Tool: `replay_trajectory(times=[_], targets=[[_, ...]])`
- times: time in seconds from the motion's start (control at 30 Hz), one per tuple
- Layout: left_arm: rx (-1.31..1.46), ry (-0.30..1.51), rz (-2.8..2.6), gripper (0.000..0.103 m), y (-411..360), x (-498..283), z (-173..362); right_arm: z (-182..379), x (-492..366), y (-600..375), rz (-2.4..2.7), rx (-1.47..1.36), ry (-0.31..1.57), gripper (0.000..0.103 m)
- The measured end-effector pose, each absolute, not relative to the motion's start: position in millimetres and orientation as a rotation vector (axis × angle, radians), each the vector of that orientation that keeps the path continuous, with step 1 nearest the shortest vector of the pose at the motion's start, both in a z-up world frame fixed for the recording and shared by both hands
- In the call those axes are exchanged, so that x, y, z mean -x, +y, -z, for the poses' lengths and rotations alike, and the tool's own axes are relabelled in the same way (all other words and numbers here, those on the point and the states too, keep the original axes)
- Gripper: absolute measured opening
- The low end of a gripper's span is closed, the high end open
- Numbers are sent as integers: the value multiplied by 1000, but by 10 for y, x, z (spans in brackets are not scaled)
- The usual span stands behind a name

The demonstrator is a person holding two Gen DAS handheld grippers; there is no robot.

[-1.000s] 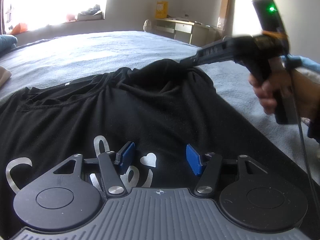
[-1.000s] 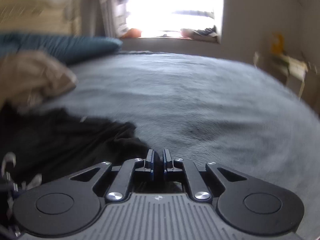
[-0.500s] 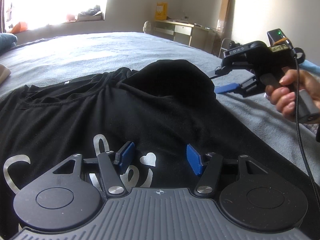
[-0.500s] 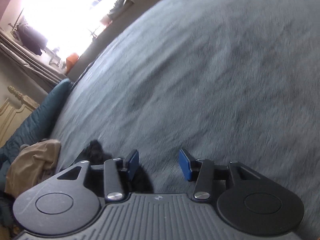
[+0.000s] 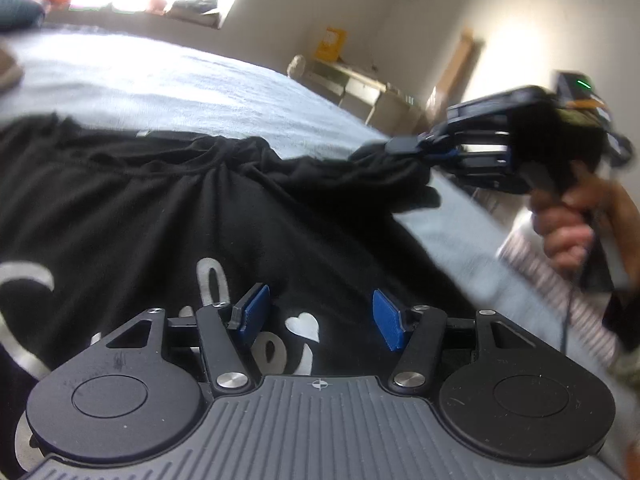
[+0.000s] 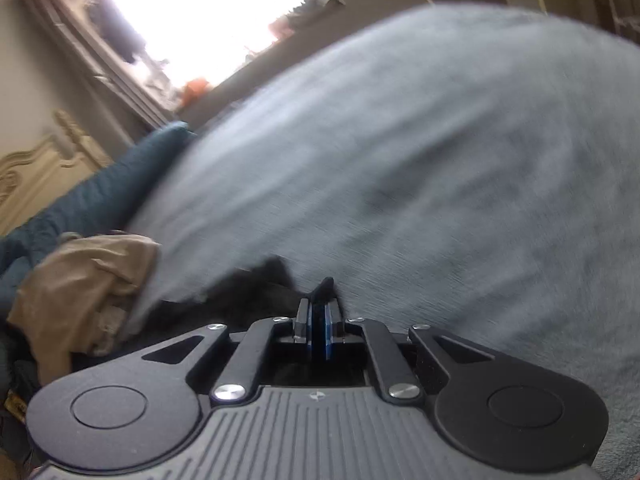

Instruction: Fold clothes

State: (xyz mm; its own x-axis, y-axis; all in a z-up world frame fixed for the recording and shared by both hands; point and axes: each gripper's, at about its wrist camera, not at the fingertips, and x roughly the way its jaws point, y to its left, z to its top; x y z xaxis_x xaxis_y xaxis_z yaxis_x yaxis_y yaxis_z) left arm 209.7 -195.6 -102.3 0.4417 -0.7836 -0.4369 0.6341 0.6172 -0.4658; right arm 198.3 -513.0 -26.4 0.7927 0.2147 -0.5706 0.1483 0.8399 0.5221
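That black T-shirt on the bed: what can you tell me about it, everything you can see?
The black T-shirt is soft, thin-looking fabric with a pale print on the front: curly letters and a small heart. It lies spread front-up on the grey-blue bedcover, wrinkled, with creases gathering toward one end. That end is lifted off the cover, pinched in the right tool, whose jaws have just been closing on the cloth. The left tool is open over the print and grips nothing.

Your left wrist view sits low and close over the shirt [image 5: 168, 216], facing across the bed [image 5: 192, 84] toward the far wall. Your right view, rolled, looks toward the window. Both share shirt and bed.
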Motion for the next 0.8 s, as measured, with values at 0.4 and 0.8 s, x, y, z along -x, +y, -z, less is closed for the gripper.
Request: replay_trajectory(times=[0.4, 0.8], targets=[[465, 695, 870, 54, -1703, -2268, 1059, -2, -1583, -4107, -391, -350, 667, 20], [519, 700, 893, 54, -1616, -2313, 1109, 150, -1359, -4446, -219, -334, 693, 32]])
